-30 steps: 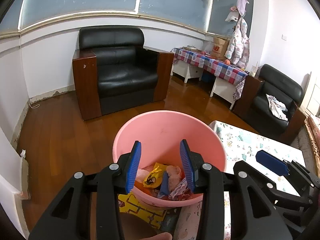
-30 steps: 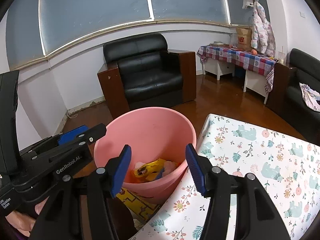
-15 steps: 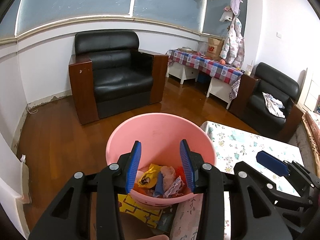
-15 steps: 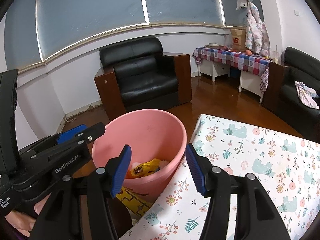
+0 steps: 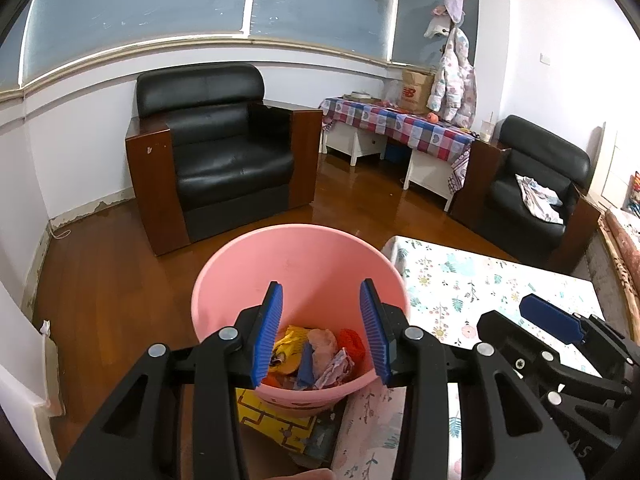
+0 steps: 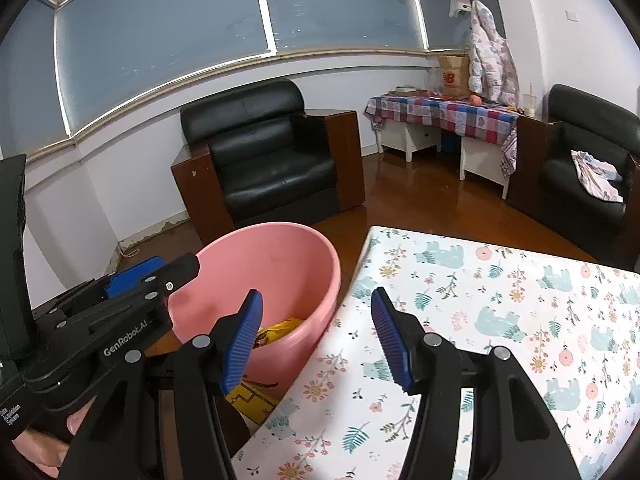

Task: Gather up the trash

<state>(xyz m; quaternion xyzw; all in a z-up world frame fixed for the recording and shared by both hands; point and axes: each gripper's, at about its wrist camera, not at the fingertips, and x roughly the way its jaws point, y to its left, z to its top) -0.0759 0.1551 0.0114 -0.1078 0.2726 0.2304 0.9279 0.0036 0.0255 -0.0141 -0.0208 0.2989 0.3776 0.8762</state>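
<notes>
A pink bucket (image 5: 300,264) stands on the wooden floor beside a table with a floral cloth (image 5: 472,284). Inside it lies trash (image 5: 320,354): yellow, orange, blue and pinkish wrappers. My left gripper (image 5: 322,330) hovers above the bucket's near rim, open, with nothing between its blue pads. In the right wrist view the bucket (image 6: 280,256) is to the left, and my right gripper (image 6: 316,334) stands open over the cloth's (image 6: 500,320) left edge, holding nothing. The left gripper's body (image 6: 116,320) shows at the left there.
A yellow patterned box (image 5: 276,420) lies on the floor under the bucket's near side. A black armchair (image 5: 220,152) stands behind, a checked-cloth side table (image 5: 400,124) and a second armchair (image 5: 536,188) to the right. A hand (image 6: 52,440) holds the left gripper.
Both grippers have drawn back and slightly up from the bucket, which now looks smaller and farther. More of the floral tablecloth shows in the right wrist view. Both stay open.
</notes>
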